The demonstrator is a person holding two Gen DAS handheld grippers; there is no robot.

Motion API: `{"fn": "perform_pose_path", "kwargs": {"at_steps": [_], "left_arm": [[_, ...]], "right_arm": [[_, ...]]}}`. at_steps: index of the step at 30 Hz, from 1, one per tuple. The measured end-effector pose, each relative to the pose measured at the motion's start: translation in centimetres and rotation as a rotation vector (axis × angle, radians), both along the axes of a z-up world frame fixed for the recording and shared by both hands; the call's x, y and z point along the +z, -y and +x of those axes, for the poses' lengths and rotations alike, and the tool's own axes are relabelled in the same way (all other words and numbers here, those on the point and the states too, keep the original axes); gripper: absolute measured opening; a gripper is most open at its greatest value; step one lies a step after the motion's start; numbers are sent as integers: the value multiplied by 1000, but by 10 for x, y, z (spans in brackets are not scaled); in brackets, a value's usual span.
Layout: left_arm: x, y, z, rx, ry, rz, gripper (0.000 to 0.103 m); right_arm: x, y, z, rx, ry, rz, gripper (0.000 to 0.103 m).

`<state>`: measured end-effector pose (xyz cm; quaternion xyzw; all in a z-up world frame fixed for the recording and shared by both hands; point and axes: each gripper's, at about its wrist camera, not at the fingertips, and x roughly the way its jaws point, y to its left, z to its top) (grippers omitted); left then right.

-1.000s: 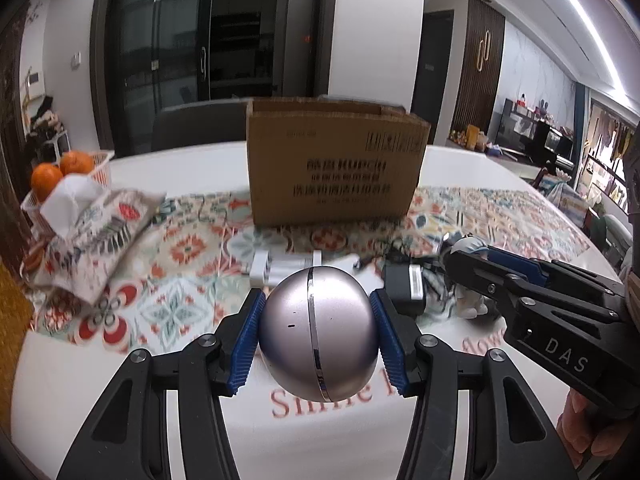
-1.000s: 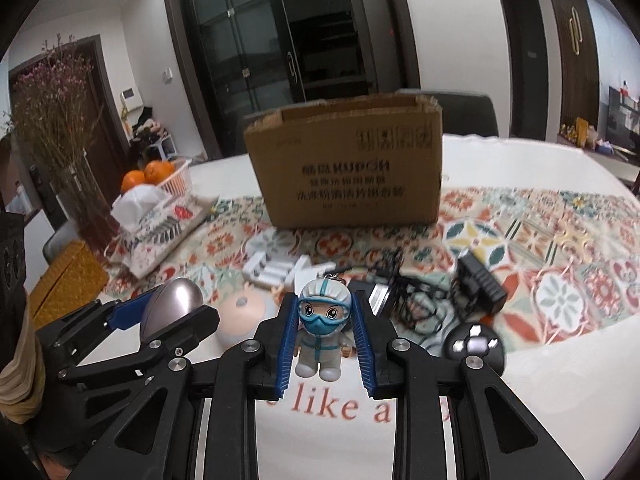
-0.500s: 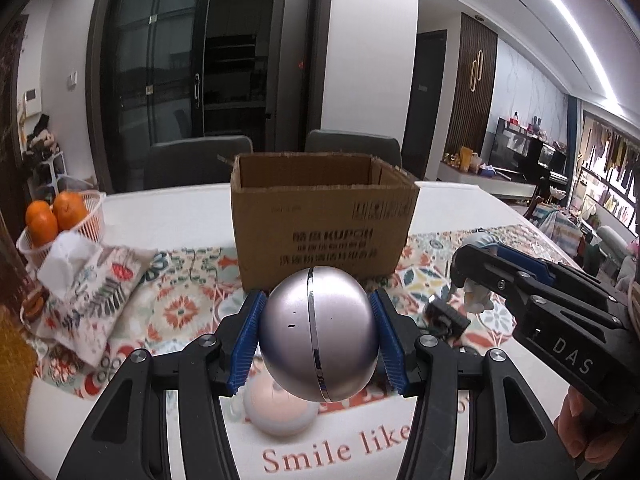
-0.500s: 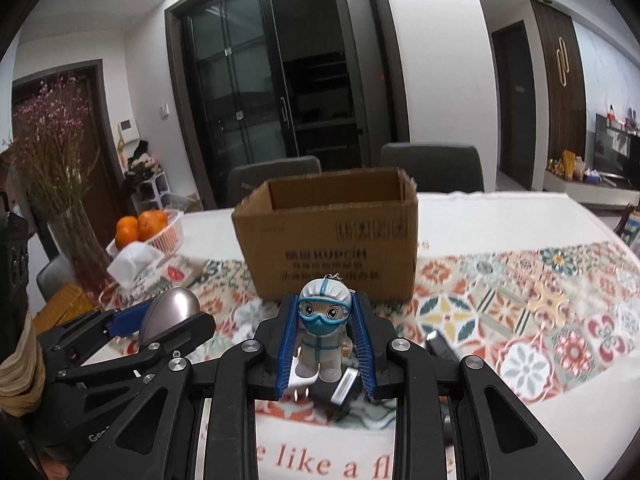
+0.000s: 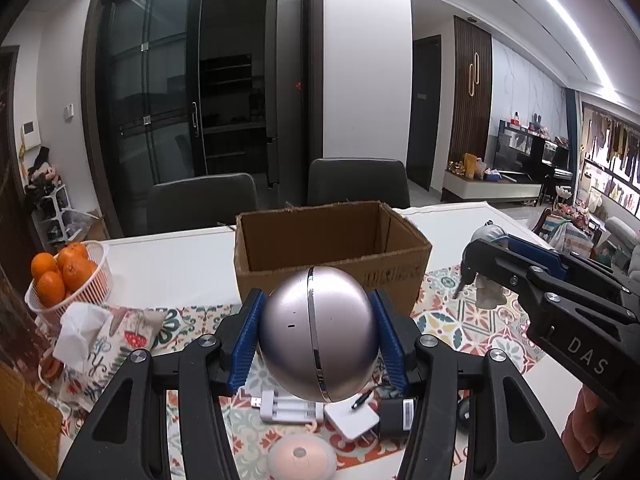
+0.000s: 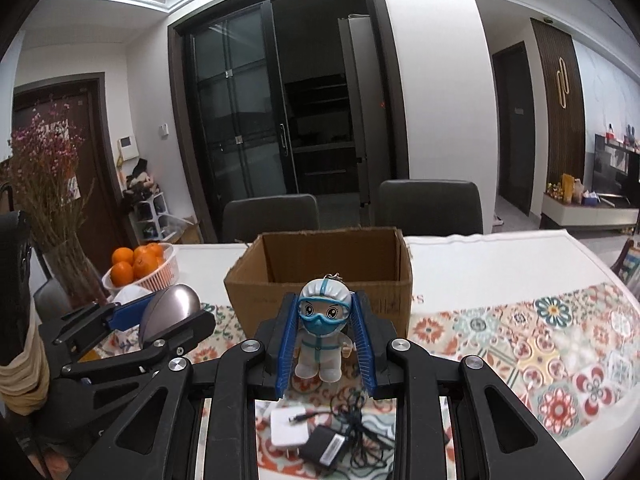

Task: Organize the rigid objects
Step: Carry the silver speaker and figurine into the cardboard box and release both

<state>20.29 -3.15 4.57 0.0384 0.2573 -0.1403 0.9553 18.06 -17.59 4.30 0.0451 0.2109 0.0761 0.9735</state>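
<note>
My left gripper (image 5: 316, 334) is shut on a silver egg-shaped device (image 5: 318, 330) with a chrome seam, held in the air in front of an open cardboard box (image 5: 332, 256). My right gripper (image 6: 323, 338) is shut on a small figurine (image 6: 322, 330) in a white suit, blue goggles and mask, also raised before the box (image 6: 320, 284). Each gripper shows in the other's view: the right one (image 5: 476, 276) at the right, the left one (image 6: 168, 316) at the left. The box interior looks bare where visible.
Below on the patterned runner lie a white battery charger (image 5: 290, 408), a white adapter (image 5: 352, 418), a black power brick with cable (image 6: 330, 446) and a pink round device (image 5: 302, 458). A basket of oranges (image 5: 66, 276), tissue pouch (image 5: 86, 334), vase of dried flowers (image 6: 60, 208), two chairs behind.
Both grippers have risen with their objects. The box's open top has come into view, and the table items have dropped lower in both views.
</note>
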Motion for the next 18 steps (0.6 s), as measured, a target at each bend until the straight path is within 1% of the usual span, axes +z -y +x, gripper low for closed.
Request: {"fn": "perform_pose_path", "kwargs": {"at_steps": [7,18], "left_arm": [[18,6,24,-7,-18,8,53],[34,15,69,12,-37,51,53]], "right_arm": [[18,3,27,5,-7,-1,28],[25,7,83,40,-105,-11,28]]}}
